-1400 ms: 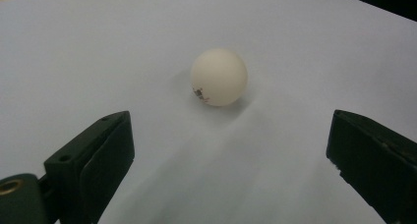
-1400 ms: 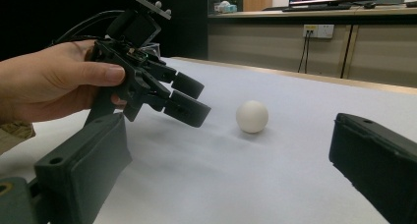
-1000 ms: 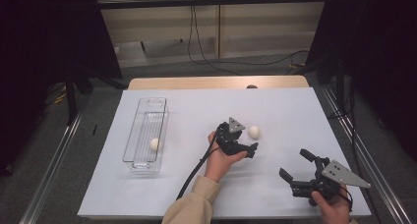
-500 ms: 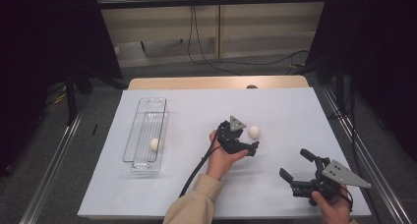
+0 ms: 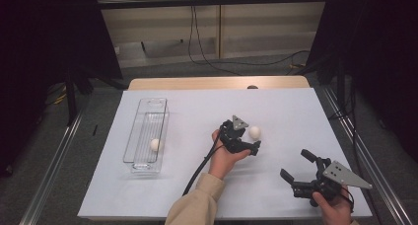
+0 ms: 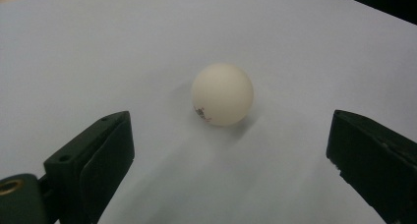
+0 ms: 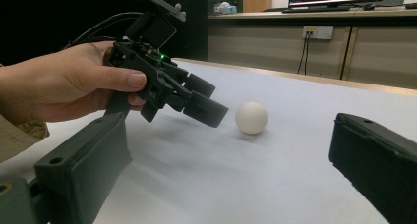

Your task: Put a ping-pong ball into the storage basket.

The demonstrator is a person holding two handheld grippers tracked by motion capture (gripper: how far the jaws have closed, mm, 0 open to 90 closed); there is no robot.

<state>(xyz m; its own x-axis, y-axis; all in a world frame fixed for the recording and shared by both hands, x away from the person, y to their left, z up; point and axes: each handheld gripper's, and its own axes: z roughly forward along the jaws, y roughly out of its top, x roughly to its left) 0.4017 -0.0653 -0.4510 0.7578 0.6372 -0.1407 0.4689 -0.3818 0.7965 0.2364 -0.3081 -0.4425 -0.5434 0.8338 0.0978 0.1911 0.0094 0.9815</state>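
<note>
A white ball (image 5: 254,132) lies on the white table sheet, right of centre. My left gripper (image 5: 250,138) is open, its jaws on either side of the line to the ball and just short of it. In the left gripper view the ball (image 6: 222,94) sits a little ahead of the gap of the left gripper (image 6: 231,130). A second white ball (image 5: 155,144) rests inside a clear tray (image 5: 148,111) at the left. My right gripper (image 5: 297,165) is open near the front right. The right gripper (image 7: 230,135) faces the ball (image 7: 251,117) and the left gripper (image 7: 209,98).
The white sheet (image 5: 296,111) covers the table, with a wooden strip (image 5: 217,83) at the far edge. A black cable (image 5: 197,171) trails from the left gripper toward the front edge. Metal rails run along both sides of the table.
</note>
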